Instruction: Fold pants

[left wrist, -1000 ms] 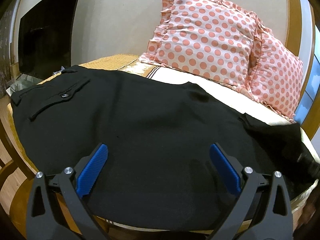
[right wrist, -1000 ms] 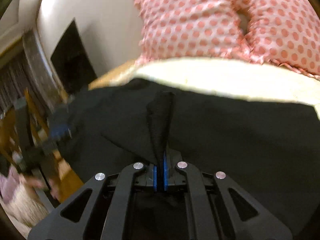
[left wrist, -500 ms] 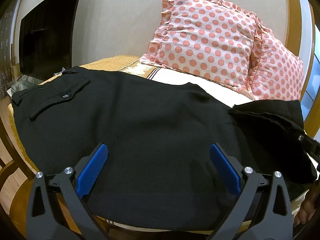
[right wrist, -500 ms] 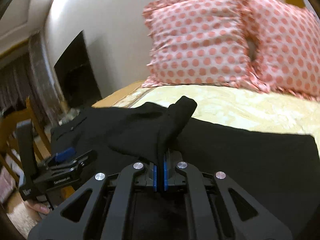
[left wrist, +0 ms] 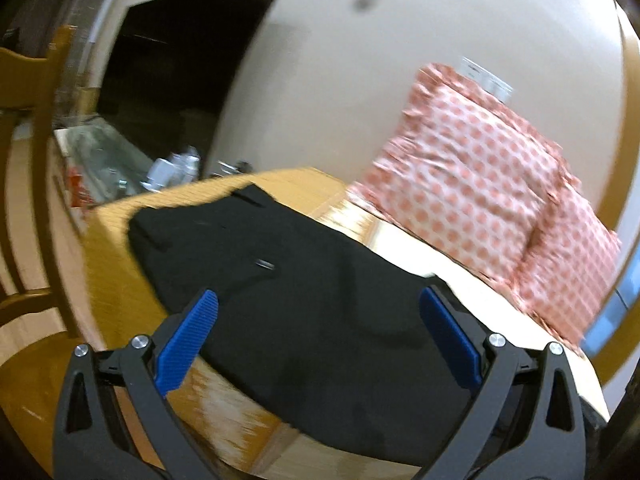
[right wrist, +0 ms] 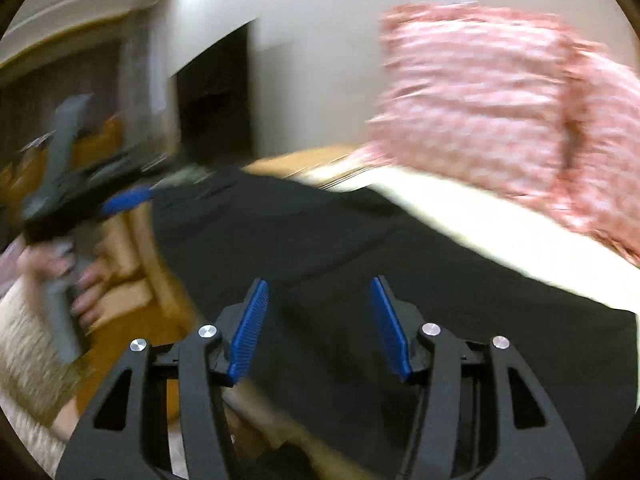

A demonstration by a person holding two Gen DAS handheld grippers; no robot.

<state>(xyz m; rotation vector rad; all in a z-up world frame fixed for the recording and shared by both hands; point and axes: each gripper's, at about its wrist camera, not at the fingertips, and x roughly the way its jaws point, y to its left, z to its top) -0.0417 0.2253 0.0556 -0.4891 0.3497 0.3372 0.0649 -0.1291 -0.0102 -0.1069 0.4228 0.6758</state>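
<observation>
The black pants [left wrist: 328, 292] lie folded flat on the bed, with the waistband and a buttoned back pocket toward the left end. They also show in the right wrist view [right wrist: 360, 248]. My left gripper [left wrist: 316, 340] is open and empty, held above the near edge of the pants. My right gripper [right wrist: 318, 328] is open and empty, just above the pants. The left gripper also shows, blurred, at the left of the right wrist view [right wrist: 120, 200], in a hand.
Two pink polka-dot pillows [left wrist: 472, 184] lean on the wall at the back right. The bed's yellow cover [left wrist: 120, 248] ends at a near edge. A wooden chair [left wrist: 28, 184] stands at the left. A cluttered glass table [left wrist: 104, 160] sits behind.
My right gripper has opened and let go of the pant leg, which now lies over the rest. My left gripper has pulled back and turned left. Both views are blurred by motion.
</observation>
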